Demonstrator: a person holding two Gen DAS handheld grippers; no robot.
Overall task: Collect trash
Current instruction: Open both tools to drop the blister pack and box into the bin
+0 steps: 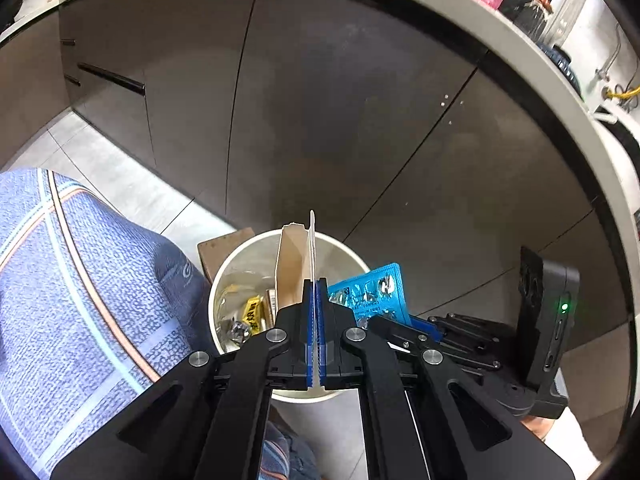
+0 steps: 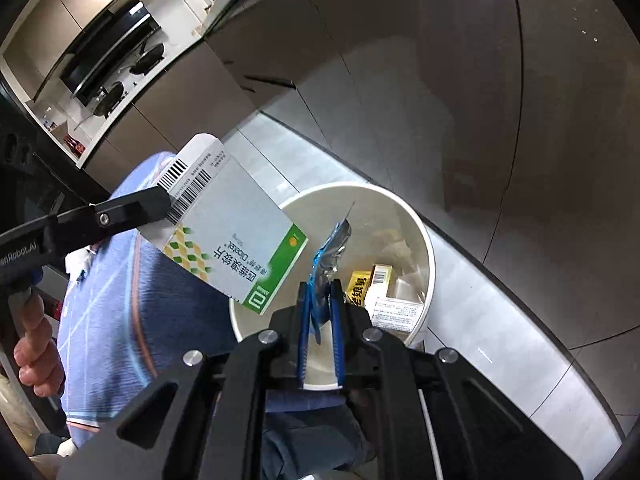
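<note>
1. Flattened medicine box point(image 2: 232, 236): your left tongs point(image 1: 315, 300) are pressed together on one end. Its long axis slants down over the near-left rim of the white bin point(image 2: 416, 224) on the floor.
2. Blue blister pack point(image 2: 330, 256): pinched edge-on in your right tongs point(image 2: 320, 304), which stand barely apart. Its long axis points up and away over the bin mouth.
3. Bin contents: a yellow packet point(image 2: 358, 286) and small boxes point(image 2: 394, 308).

We see a matt cardboard medicine box point(image 2: 224, 236) and a shiny foil blister pack point(image 1: 370, 294) over a smooth white plastic bin point(image 2: 420, 232). Glossy dark cabinet fronts point(image 1: 320, 100) reflect light; our woven cloth trousers point(image 1: 80, 280) look coarse.
</note>
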